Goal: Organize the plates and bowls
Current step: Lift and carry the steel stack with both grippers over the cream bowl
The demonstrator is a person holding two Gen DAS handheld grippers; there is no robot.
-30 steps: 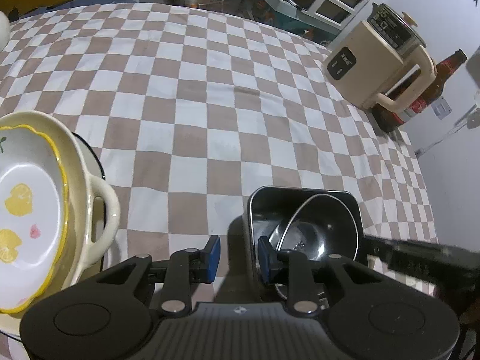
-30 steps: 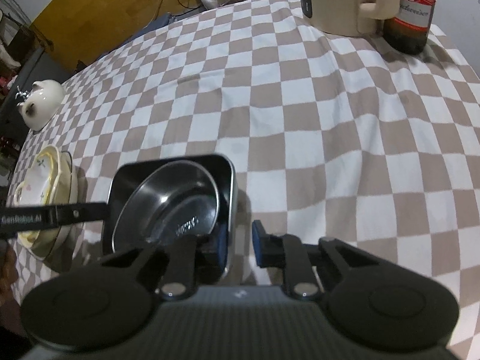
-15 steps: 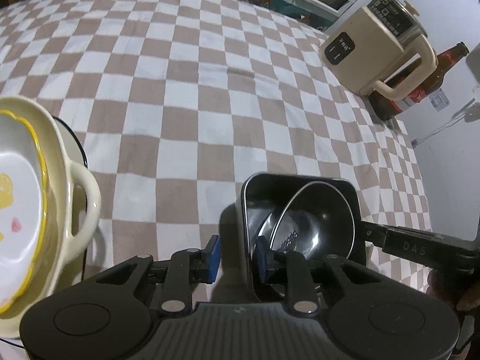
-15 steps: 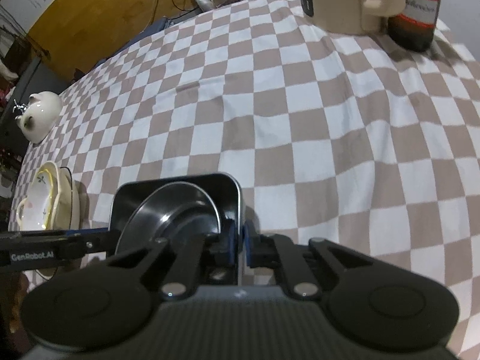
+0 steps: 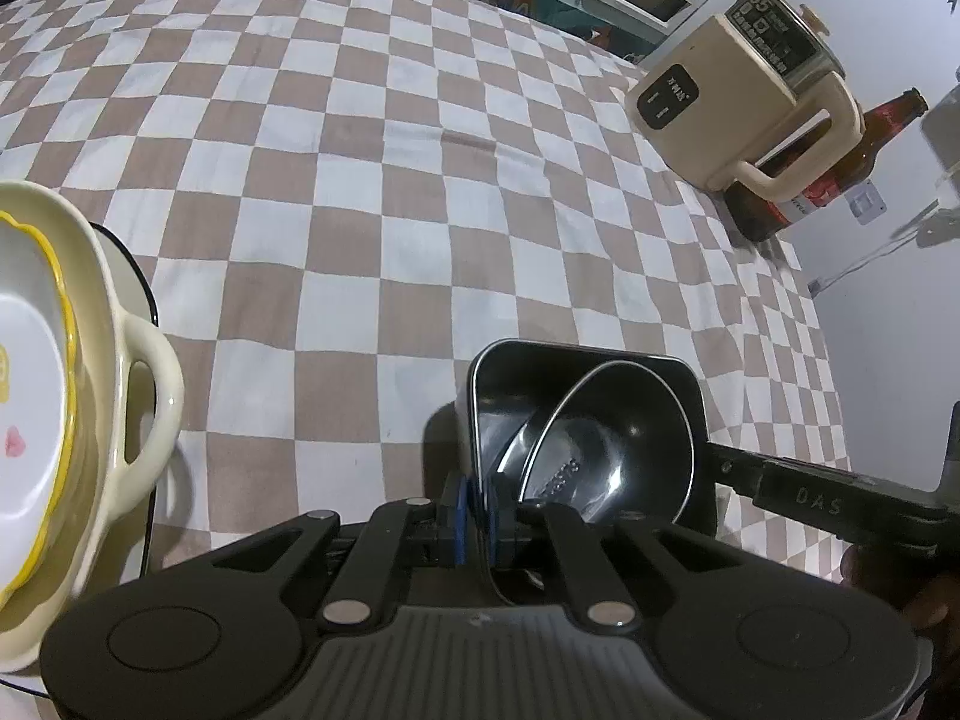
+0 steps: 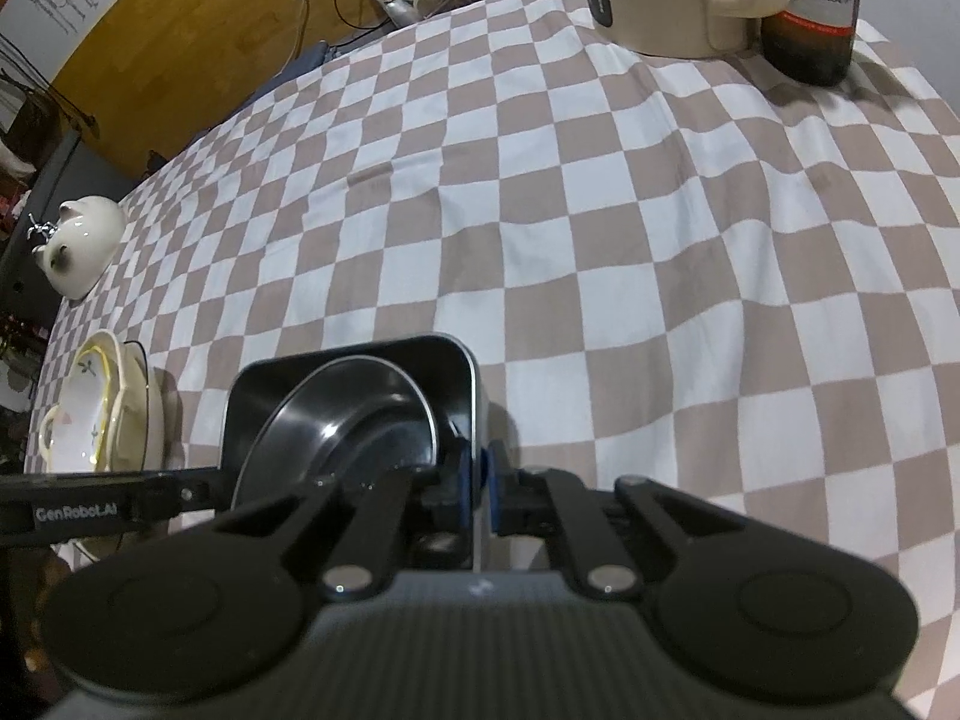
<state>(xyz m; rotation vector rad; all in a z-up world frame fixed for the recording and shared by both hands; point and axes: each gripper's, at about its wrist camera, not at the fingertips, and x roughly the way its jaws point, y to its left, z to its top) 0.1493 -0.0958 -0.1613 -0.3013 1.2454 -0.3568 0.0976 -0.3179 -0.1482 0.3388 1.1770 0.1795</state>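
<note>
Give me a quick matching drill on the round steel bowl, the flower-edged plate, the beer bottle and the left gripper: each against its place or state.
Things:
1. round steel bowl
2. flower-edged plate
3. beer bottle
4. left gripper

Places or states:
A. behind the cream appliance
B. shut on the rectangular steel tray
C. tilted inside that tray
D. stacked in the cream handled dish

Pairs: 1-C, 2-D, 3-A, 4-B

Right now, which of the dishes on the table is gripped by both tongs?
The dark square metal tray with a round steel bowl tilted inside: each tongs pinches an opposite wall. The cream ceramic stack sits untouched beside it.
</note>
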